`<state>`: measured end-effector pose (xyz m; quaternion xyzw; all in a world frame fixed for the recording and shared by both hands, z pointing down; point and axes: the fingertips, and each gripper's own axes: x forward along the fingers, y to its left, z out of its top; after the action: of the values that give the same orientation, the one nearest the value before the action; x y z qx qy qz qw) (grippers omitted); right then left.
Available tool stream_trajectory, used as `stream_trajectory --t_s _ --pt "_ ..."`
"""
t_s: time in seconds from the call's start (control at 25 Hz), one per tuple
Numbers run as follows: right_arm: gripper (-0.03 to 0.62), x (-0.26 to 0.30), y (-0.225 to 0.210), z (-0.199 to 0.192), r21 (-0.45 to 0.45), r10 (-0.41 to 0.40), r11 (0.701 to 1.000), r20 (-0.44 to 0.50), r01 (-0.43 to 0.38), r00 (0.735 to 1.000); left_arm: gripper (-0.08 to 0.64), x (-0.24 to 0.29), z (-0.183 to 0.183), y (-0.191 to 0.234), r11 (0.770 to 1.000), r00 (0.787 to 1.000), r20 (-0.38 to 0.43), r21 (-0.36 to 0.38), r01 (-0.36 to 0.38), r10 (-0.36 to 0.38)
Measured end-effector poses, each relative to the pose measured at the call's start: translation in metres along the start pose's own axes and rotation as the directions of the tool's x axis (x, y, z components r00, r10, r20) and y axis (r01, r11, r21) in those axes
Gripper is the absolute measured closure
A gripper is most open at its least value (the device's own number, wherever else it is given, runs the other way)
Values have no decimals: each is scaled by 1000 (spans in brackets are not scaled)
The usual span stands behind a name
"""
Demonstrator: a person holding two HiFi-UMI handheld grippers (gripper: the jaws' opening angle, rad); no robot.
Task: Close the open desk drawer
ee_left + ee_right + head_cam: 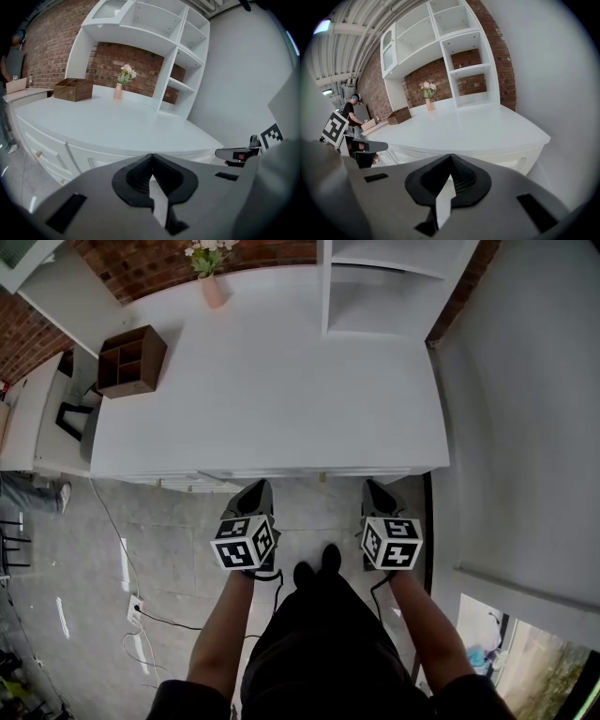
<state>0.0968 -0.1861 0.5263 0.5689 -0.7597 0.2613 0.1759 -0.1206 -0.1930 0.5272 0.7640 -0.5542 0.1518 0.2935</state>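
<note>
The white desk (272, 381) fills the top of the head view. Along its front edge a narrow strip of drawer front (309, 472) shows a little beyond the top; how far it stands out is hard to tell. My left gripper (255, 491) and right gripper (377, 491) hover side by side just in front of that edge, apart from it, both shut on nothing. In the left gripper view the jaws (151, 155) meet at their tips before the drawer fronts (101, 160). The right gripper (450, 155) points at the desk's right front corner (534, 140).
A brown wooden organiser (131, 360) and a pink vase of flowers (212, 282) stand at the desk's back left. White shelving (394, 282) rises at the back right. A white wall (525, 427) closes the right side. Cables (141, 615) lie on the grey floor at left.
</note>
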Motion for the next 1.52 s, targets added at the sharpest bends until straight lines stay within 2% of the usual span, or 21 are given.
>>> stream_trajectory --t_s 0.68,1.16,1.52 --pt "588 -71 34 12 -46 13 999 119 -8 993 551 -69 13 -30 991 994 98 126 43 -55" --pt "588 -105 55 2 -53 36 998 161 -28 986 551 -112 -3 -31 990 990 132 136 39 -57" --pt "588 -124 62 -10 -46 40 998 153 -33 987 551 -137 -7 -34 990 983 174 137 37 -61"
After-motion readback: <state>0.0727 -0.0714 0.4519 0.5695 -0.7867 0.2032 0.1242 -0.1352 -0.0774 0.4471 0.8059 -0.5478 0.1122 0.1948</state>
